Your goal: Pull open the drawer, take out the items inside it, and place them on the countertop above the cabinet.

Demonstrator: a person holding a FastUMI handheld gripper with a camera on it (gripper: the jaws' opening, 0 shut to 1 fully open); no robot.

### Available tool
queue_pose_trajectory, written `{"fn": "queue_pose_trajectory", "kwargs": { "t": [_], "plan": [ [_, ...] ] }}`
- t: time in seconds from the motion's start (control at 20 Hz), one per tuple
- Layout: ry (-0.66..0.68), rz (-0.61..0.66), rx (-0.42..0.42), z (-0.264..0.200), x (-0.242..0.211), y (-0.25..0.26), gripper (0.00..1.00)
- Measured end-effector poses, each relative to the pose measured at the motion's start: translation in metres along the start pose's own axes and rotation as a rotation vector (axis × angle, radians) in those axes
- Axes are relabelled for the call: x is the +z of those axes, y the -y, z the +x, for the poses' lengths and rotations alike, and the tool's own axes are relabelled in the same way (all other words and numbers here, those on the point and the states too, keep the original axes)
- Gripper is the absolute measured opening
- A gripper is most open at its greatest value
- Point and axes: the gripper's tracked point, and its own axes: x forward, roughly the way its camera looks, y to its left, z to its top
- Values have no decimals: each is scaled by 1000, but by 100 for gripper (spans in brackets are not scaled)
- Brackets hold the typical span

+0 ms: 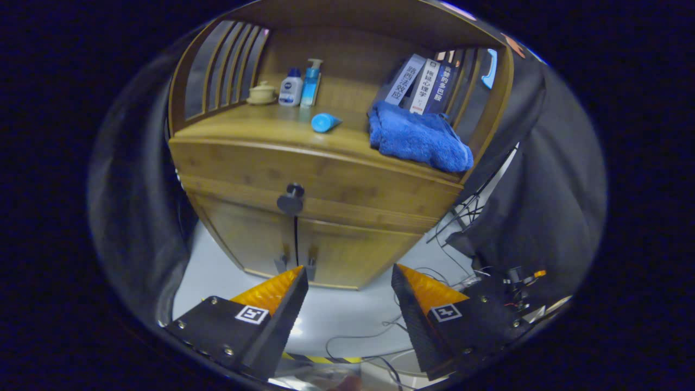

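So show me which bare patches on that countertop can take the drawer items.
Countertop: bare wood between the lidded pot and the lying blue tube, running to the front edge. Crowded behind by two bottles, and beyond the tube by the blue towel and books. Gripper open, holding nothing.

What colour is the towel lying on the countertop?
Blue; the towel shows best in the gripper view.

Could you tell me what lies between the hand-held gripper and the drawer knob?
In the gripper view, the open hand-held gripper holds nothing; only the closed cabinet doors lie between it and the drawer knob.
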Motion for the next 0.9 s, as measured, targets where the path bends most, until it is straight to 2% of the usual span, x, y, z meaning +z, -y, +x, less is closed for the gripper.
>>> {"fn": "queue_pose_trajectory", "kwargs": {
  "t": [0.1, 0.25, 0.65, 0.9],
  "plan": [
    [-18, -67, -9, -9, -11, 11, 93],
    [16, -49, -3, -15, -10, 26, 93],
    [310, -28, 41, -34, 28, 56, 93],
    [386, 57, 22, -24, 19, 94, 93]
  ]
}}
